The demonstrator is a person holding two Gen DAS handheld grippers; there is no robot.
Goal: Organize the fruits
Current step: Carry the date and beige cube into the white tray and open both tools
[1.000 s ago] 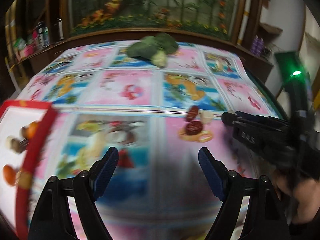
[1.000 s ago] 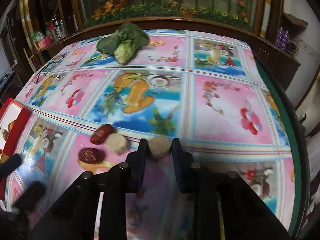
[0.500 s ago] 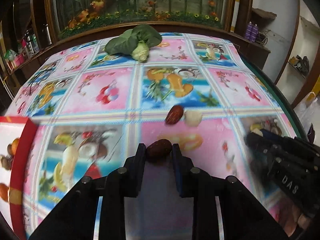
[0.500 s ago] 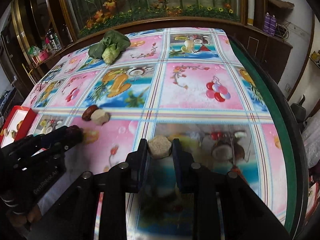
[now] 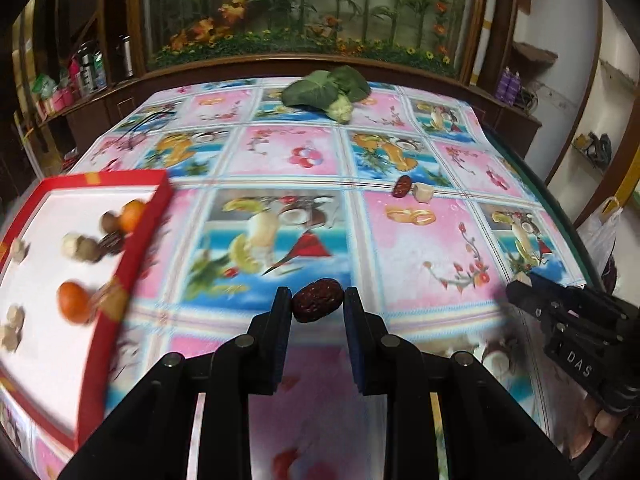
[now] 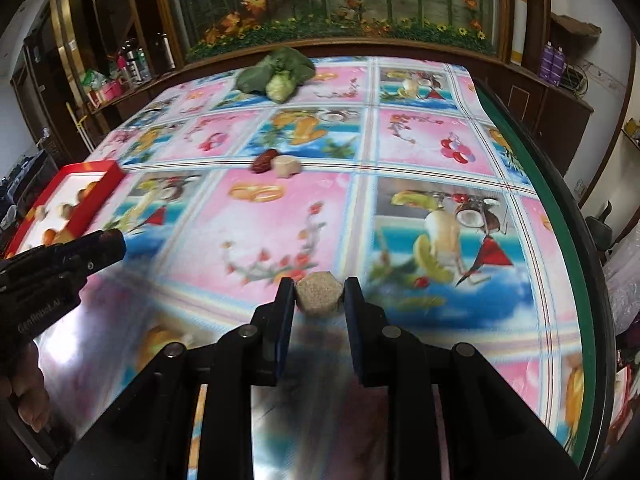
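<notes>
Red tray (image 5: 132,248) at the table's left edge is motion-blurred and cut off by the frame; the fruits in it are hard to tell apart. Left gripper (image 5: 318,306) is clenched on a dark red date (image 5: 318,305), long axis crosswise between the pads, above the tablecloth (image 5: 420,248) near the front edge. Right gripper (image 6: 320,296) grips a beige hexagonal piece (image 6: 319,297). A second date (image 5: 401,186) and a pale chunk (image 5: 423,192) touch mid-table; open cloth all around them.

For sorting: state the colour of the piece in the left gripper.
Dark red-brown, wrinkled date, clearest in the left wrist view.
</notes>
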